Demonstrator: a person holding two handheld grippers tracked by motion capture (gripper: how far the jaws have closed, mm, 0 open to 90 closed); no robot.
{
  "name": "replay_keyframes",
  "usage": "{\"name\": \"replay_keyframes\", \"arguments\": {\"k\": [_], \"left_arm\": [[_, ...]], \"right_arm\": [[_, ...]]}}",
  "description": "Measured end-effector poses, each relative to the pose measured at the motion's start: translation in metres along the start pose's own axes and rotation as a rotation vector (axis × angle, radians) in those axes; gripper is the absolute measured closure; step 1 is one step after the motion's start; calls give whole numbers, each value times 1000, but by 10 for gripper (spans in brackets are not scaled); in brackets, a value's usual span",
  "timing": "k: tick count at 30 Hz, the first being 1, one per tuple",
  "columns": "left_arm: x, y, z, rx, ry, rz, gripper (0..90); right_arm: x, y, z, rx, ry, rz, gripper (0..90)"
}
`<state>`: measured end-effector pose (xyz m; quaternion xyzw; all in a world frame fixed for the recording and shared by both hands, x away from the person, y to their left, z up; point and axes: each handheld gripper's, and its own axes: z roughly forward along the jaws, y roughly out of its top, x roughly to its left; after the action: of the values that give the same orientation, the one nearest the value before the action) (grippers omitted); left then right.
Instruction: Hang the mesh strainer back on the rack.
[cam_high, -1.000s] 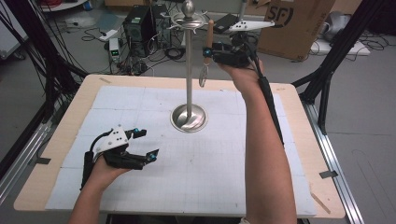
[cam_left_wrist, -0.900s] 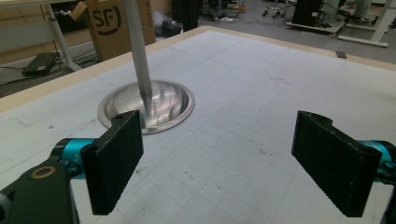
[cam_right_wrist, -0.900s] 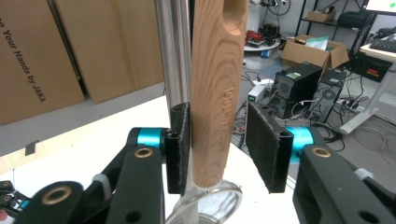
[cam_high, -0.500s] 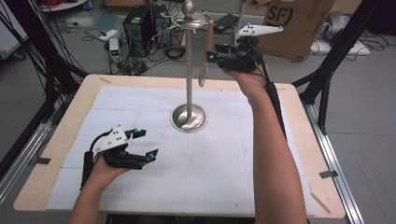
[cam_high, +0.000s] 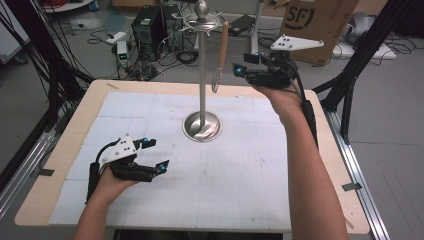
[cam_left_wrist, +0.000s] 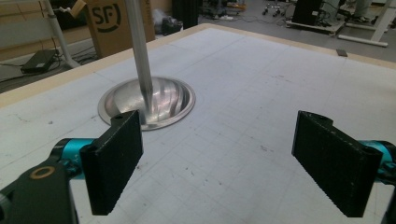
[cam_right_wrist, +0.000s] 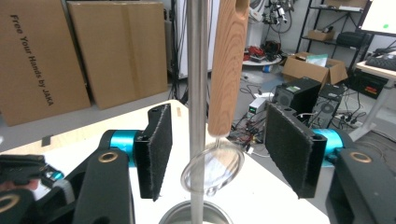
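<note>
Right gripper jaws just opened beside hanging utensil.

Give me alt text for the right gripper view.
A wooden-handled utensil with a wire loop end hangs beside the metal stand pole, in front of the right gripper, whose jaws have just been opening and stand apart without touching it. Cardboard boxes and equipment stand behind.

stand pole top cut off, wooden handle top cut off
</note>
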<state>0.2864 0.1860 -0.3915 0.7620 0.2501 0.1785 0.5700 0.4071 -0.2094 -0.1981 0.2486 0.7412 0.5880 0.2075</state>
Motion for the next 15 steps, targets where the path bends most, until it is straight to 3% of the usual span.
{"name": "replay_keyframes", "arguments": {"k": [15], "left_arm": [[1, -2, -1, -5, 0, 2, 167]], "right_arm": [[11, -35, -29, -33, 9, -18, 342]]}}
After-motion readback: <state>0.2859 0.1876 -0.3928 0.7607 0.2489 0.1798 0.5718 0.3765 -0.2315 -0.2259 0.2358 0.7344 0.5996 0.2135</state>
